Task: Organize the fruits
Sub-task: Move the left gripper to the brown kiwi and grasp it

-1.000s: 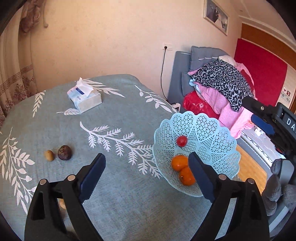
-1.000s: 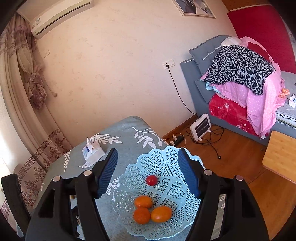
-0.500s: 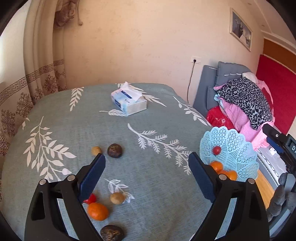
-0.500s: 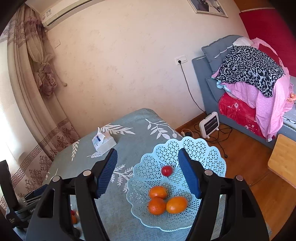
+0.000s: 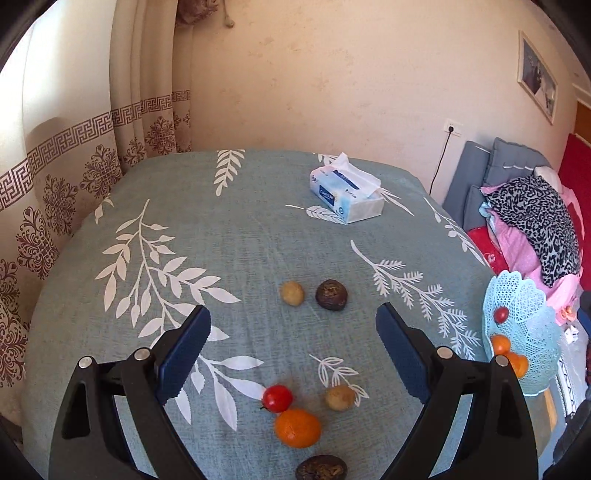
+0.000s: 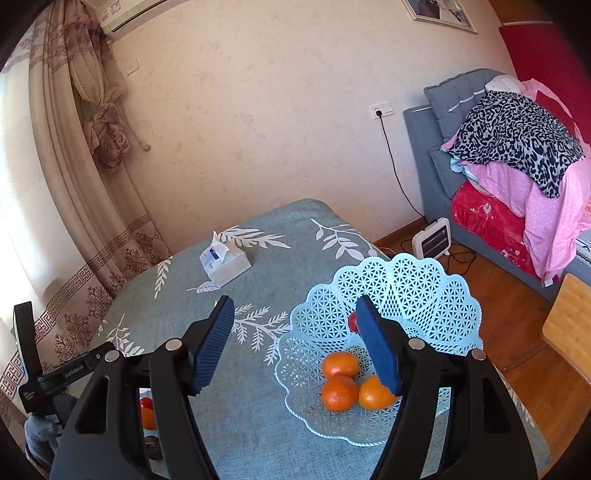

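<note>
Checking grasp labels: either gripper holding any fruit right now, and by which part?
Nothing held. Left gripper is open above loose fruit such as the orange on the table; right gripper is open over the basket.

Oranges (image 6: 340,384) in basket (image 6: 424,295)

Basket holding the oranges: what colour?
Light blue lattice basket, clearest in the right wrist view.

This is a lived-in home, a bedroom or sitting room. A patterned curtain (image 6: 92,122) hangs tied back, an air conditioner (image 6: 136,14) sits high on the wall, and a framed picture (image 5: 537,86) hangs there too. Bedding (image 6: 517,155) is heaped on a grey sofa (image 6: 428,147), with a small heater (image 6: 432,238) on the wood floor (image 6: 509,332).
</note>
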Demonstrator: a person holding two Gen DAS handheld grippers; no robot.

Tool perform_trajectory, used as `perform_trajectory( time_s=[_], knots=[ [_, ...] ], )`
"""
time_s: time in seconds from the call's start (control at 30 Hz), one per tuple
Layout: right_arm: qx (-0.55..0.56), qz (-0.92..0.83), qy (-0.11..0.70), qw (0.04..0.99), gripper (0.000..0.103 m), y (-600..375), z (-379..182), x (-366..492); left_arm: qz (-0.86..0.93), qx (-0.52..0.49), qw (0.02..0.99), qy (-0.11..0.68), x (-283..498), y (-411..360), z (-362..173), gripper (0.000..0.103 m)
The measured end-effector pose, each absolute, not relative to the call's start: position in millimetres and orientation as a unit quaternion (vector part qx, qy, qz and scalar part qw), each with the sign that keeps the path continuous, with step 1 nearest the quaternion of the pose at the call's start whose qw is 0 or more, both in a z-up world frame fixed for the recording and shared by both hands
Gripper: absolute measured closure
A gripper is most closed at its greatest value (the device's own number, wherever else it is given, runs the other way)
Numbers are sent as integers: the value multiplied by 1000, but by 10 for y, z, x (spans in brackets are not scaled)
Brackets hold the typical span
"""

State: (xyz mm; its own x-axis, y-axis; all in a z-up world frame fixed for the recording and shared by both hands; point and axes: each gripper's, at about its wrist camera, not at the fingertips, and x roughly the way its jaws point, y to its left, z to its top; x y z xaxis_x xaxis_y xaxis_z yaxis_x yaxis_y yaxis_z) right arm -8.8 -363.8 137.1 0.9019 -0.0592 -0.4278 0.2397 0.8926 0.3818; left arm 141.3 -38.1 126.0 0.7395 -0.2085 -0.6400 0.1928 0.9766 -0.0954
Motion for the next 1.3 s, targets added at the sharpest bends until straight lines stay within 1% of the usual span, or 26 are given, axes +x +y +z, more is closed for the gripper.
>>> perform_trajectory(
  time_s=[0.23,0.37,0.43,0.5,0.67,0.7,0.83,0.9,1.03,1.13,1.17,1.2,1.23,1.27,1.3],
  knots=[
    [217,-74,217,949,33,-3634,1323,-25,-82,-7,927,367,1807,-292,1121,13],
    [220,-69,228,946,33,-3635,1254,26,-91,-24,908,408,2069,-303,944,13],
    [220,-69,234,945,33,-3624,1219,56,-98,-32,898,428,2190,-328,860,15],
    [219,-70,238,944,33,-3617,1194,80,-105,-34,890,443,2288,-369,782,23],
    [218,-71,248,941,33,-3628,1126,128,-112,-31,878,465,2476,-466,625,29],
    [218,-72,250,941,33,-3630,1109,141,-112,-34,875,469,2512,-477,592,33],
    [219,-73,257,939,33,-3633,1060,175,-115,-42,864,488,2644,-514,485,40],
    [218,-74,259,938,33,-3635,1045,190,-113,-43,861,494,2698,-531,440,46],
    [216,-73,265,937,33,-3631,1008,222,-116,-42,857,500,2760,-569,369,50],
    [213,-72,270,936,33,-3607,974,245,-119,-35,859,497,2761,-576,357,61],
    [212,-72,272,936,33,-3594,964,255,-126,-38,858,497,2760,-567,359,67],
    [211,-71,274,936,33,-3580,954,266,-129,-41,858,496,2763,-553,358,70],
    [209,-70,276,936,33,-3563,943,279,-134,-46,857,495,2757,-531,366,72],
    [207,-69,277,936,33,-3542,932,289,-138,-50,857,494,2745,-514,374,76],
    [204,-67,279,936,33,-3521,923,302,-141,-53,858,492,2725,-496,388,77]
  ],
)
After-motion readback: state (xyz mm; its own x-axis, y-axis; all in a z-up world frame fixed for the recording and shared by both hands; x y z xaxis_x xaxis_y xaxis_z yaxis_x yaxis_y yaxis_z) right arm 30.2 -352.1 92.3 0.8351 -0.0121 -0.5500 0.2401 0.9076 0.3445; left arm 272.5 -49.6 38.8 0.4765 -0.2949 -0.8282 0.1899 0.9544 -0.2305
